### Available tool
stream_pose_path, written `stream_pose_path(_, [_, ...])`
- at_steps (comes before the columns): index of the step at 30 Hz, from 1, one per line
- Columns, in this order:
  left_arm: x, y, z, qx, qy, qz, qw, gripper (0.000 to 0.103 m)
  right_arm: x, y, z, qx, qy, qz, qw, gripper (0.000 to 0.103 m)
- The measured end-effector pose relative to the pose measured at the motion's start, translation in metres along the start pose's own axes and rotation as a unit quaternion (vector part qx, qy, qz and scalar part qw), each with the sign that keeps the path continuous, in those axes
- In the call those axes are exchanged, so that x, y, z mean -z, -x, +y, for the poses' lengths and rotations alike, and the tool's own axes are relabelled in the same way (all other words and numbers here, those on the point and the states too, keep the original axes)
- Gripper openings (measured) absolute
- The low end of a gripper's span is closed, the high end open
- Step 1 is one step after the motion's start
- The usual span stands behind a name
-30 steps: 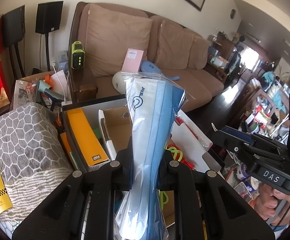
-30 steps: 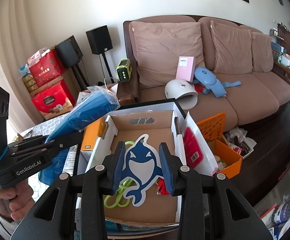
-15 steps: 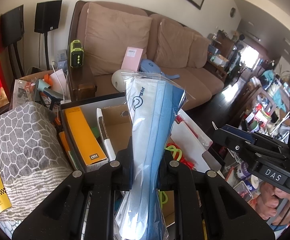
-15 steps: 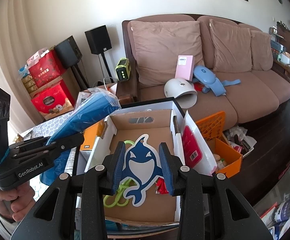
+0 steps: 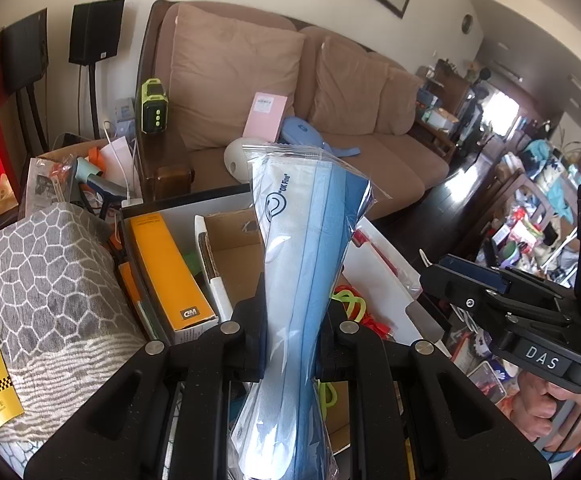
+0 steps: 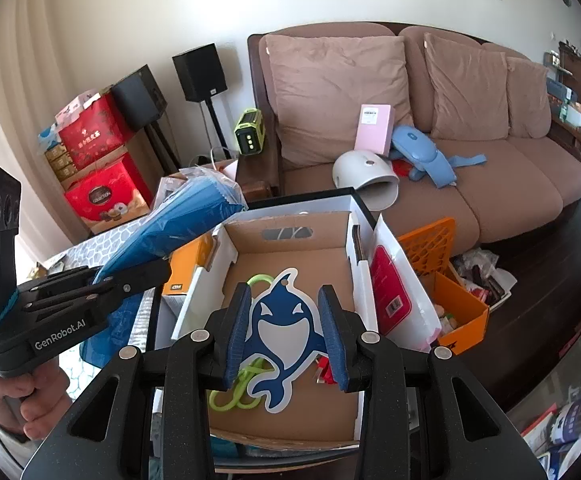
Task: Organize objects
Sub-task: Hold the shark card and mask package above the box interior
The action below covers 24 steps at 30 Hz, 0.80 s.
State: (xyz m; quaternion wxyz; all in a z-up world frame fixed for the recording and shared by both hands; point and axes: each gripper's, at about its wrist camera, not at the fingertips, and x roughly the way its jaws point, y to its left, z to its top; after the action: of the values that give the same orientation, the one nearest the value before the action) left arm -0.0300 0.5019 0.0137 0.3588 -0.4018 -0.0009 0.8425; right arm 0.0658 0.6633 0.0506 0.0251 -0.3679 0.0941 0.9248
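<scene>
Nothing moved; left gripper (image 5: 290, 336) tilted down clamping mask bag (image 5: 306, 248), unchanged

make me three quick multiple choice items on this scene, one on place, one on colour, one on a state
1. Where does the shark cutout lie?
A. in the cardboard box
B. on the sofa
C. in the orange crate

2. What colour is the tall flat box leaning on the sofa cushion?
A. green
B. pink
C. black

3. What is the left tool doing?
A. hanging open and bare
B. shut on a red gift box
C. shut on the mask bag

Answers:
1 A, it lies flat on the box floor beside the green scissors.
2 B, its face is pale pink.
3 C, the pads press the bag from both sides.
</scene>
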Motion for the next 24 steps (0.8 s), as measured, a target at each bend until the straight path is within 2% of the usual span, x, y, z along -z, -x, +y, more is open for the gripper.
stream_pose_path(24, [0.0033, -0.0059, 0.0054, 0.0, 0.004, 0.007, 1.0, 0.015, -0.0001, -0.008, 0.0006, -0.005, -0.003, 0.018, 1.0, 0.035])
